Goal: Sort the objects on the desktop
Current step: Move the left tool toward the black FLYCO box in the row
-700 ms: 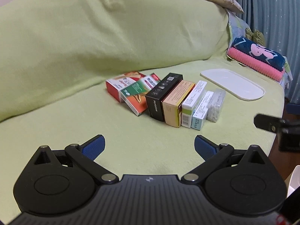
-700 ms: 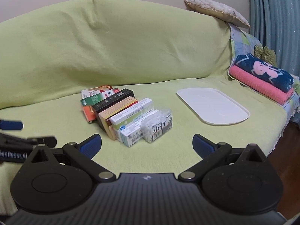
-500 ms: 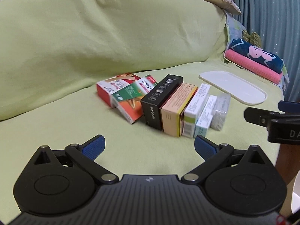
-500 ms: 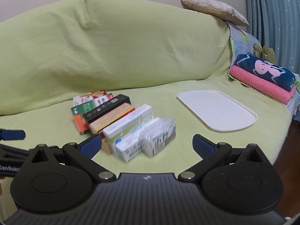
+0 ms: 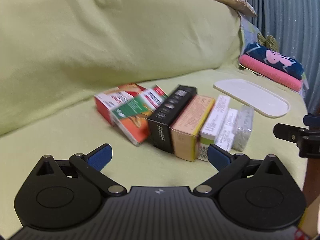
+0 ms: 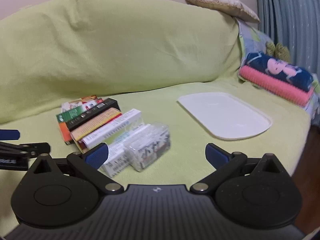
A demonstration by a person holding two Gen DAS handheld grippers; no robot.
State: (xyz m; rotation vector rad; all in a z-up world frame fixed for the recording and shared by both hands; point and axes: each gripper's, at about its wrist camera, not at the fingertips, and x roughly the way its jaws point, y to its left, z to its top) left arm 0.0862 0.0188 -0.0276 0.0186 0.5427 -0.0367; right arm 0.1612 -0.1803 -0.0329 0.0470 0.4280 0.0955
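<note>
A row of small boxes [image 5: 176, 120] is being shown packed side by side on the green sofa cover [image 5: 80, 50], in the middle of the left wrist frame and left of centre in the right wrist frame: a red box [image 5: 114, 102] at the far left, then a green and orange box [image 5: 136, 120], a black box [image 5: 170, 116], an orange box [image 5: 190, 126], two white boxes and a clear wrapped packet [image 6: 150, 148] at the right end. A white tray [image 6: 226, 116] is being seen lying flat, right of the row and apart from it. The left gripper [image 5: 159, 157] is being held with jaws spread wide and nothing between them, low in the frame before the row. The right gripper [image 6: 156, 154] is likewise being held spread and holding nothing, with the packet just beyond its blue pads [image 6: 97, 156]. Folded towels [image 6: 278, 76] are being seen stacked at the right edge
</note>
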